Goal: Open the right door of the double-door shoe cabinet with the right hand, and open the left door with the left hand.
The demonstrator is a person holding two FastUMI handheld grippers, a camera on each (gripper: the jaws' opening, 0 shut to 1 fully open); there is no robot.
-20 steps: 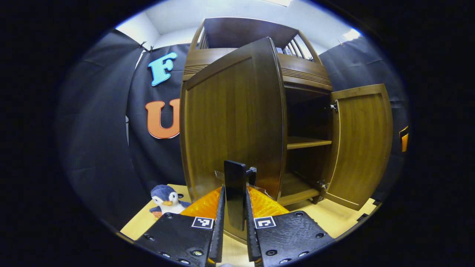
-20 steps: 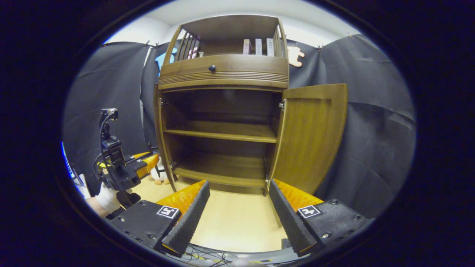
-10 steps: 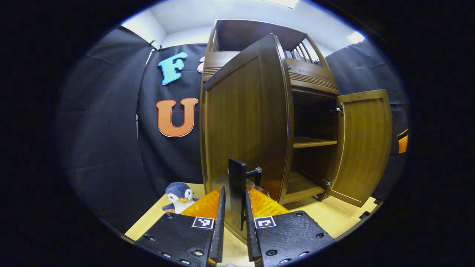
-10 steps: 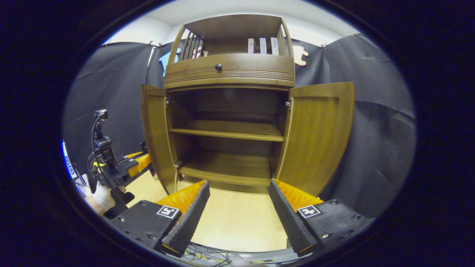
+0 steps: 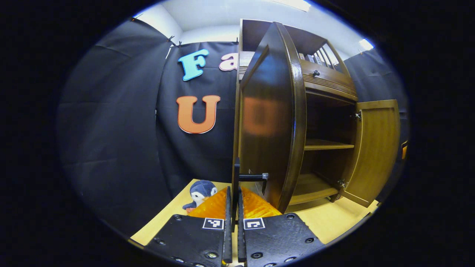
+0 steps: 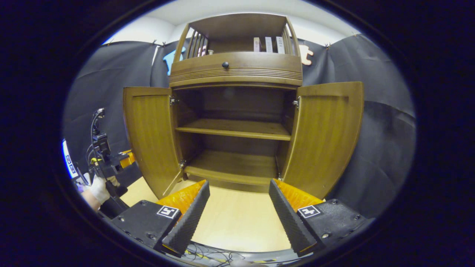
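We are looking at the shoe cabinet (image 6: 237,122) standing on the pale floor (image 6: 237,226), with both doors swung out. In the right gripper view the right door (image 6: 326,137) and the left door (image 6: 150,133) are flaring to either side, leaving the two shelves and the floor in front of them open. Our right gripper (image 6: 237,211) is hovering before that gap with its fingers spread wide, holding nothing.

In the left gripper view we are seeing the left door (image 5: 272,118) nearly edge-on, its curved outer edge facing us. Our left gripper (image 5: 233,218) is clamped on the dark handle (image 5: 237,181), both fingers pressing it. A penguin toy (image 5: 200,191) is sitting on the floor just left of the fingers.

Against a second ago, the left door is standing much wider: then it was showing us its broad face. The right gripper is staying parted.
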